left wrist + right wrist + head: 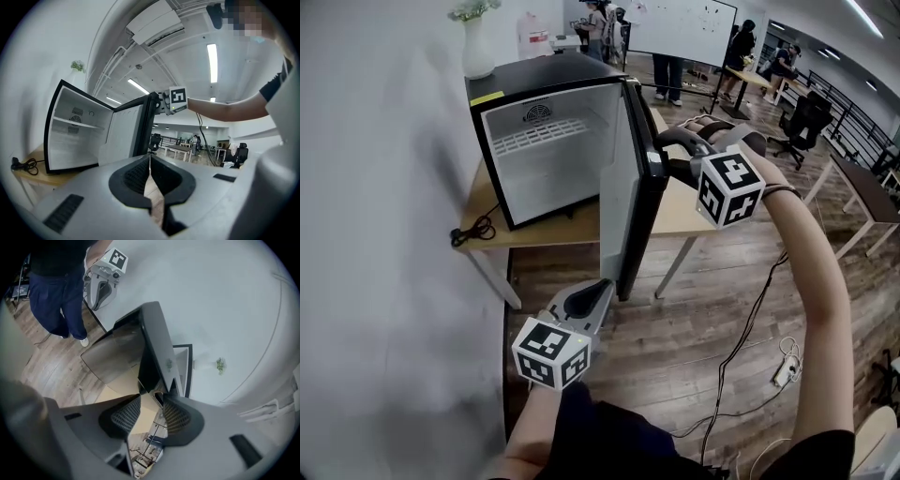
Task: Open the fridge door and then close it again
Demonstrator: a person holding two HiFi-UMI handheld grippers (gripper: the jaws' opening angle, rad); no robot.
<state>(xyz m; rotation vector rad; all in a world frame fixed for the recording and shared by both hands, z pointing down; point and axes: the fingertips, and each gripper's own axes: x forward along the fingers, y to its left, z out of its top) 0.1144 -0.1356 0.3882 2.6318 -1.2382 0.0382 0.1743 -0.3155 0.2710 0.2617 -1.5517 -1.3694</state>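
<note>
A black mini fridge [546,77] stands on a wooden table [680,214] with its white inside bare. Its door [621,192] is swung wide open toward me. My right gripper [667,155] is at the door's top outer corner, its fingers on either side of the door edge [157,376] and closed on it. My left gripper [598,286] hangs low by the door's bottom corner, shut and holding nothing; its pads meet in the left gripper view [150,161]. That view also shows the fridge [75,136] and the door [126,136].
A white vase [476,45] sits on the fridge top. A black cable [474,230] lies on the table's left end by the white wall [375,234]. A power strip and cords [783,370] lie on the wooden floor. Desks, chairs [806,117] and people fill the back.
</note>
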